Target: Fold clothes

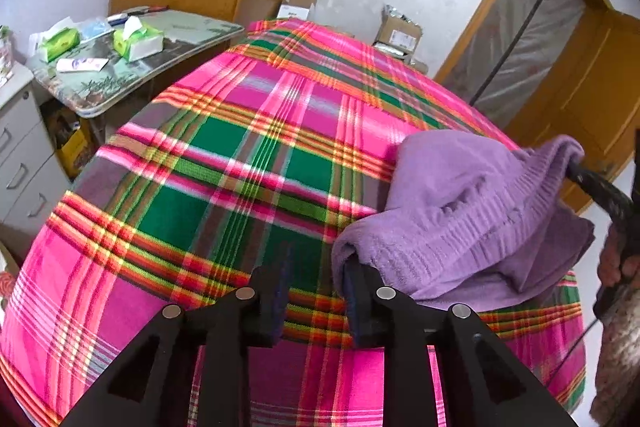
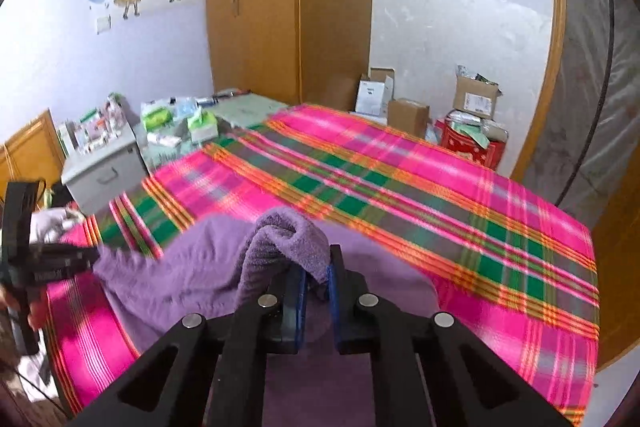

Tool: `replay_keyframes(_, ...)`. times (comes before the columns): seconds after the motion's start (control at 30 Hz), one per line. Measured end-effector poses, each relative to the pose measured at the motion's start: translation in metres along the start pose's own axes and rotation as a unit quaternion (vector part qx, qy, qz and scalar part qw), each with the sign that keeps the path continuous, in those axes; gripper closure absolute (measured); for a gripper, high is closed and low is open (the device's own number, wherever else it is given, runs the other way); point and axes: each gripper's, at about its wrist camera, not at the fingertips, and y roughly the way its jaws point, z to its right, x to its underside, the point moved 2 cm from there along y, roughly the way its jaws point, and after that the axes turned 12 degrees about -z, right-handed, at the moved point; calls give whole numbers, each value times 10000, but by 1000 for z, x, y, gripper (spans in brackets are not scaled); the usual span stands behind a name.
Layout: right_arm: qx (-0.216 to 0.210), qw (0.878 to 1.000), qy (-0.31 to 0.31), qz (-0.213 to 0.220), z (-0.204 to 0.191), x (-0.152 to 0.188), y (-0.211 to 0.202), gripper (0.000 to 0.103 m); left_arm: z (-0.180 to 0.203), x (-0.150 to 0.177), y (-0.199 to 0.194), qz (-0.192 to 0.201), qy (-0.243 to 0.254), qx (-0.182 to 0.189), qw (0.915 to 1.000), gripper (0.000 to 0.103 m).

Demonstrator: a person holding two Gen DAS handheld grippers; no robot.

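**Jaws on the purple garment over the plaid bed**

Jaws of the right gripper [image 2: 316, 281] pinch a bunched fold of the purple garment [image 2: 192, 267], the fleece rising in a hump between the blue pads. Jaws of the left gripper [image 1: 316, 287] stand apart with a gap between them; the garment's [image 1: 468, 211] near-left edge is draped over the right finger only, and the left finger is bare.

The garment lies on the near part of the bed [image 1: 224, 163], towards the right side in the left wrist view, its ribbed hem facing up and one corner lifted at the far right. A bright pink, green and orange plaid cover is spread across the whole bed.

To the left of the bed stands a bench [image 1: 132, 75] carrying green tissue packs [image 1: 138, 41], with a grey drawer cabinet [image 1: 18, 147] nearer. Cardboard boxes [image 2: 476, 95] sit on the floor beyond the far end of the bed, beside a wooden wardrobe [image 2: 280, 7].
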Motion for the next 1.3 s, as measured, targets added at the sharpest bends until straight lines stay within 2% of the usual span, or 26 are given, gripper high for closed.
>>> replay_keyframes(0.3, -224, 9991, -288, 195, -29, -55, 19, 93, 2, -18, -22, 370, 185, 54, 9991, 62)
replay_keyframes(0.53, -549, 9979, -324, 71, -40, -97, 44, 93, -17, -16, -23, 348, -109, 64, 9993, 58)
replay_keyframes(0.73, -720, 9974, -102, -24, -41, -111, 69, 93, -32, -8, -29, 376, -207, 184, 9989, 50)
replay_keyframes(1.0, -712, 9973, 44, -152, -49, -121, 95, 93, -43, 8, -27, 161, -200, 284, 9993, 49)
replay_keyframes(1.2, -591, 9965, 211, -556, -51, -128, 131, 93, -55, 20, -22, -5, -367, 541, 9979, 49)
replay_keyframes(1.3, -552, 9959, 176, -697, -54, -135, 141, 93, -62, 25, -22, -23, -535, 410, 9977, 49)
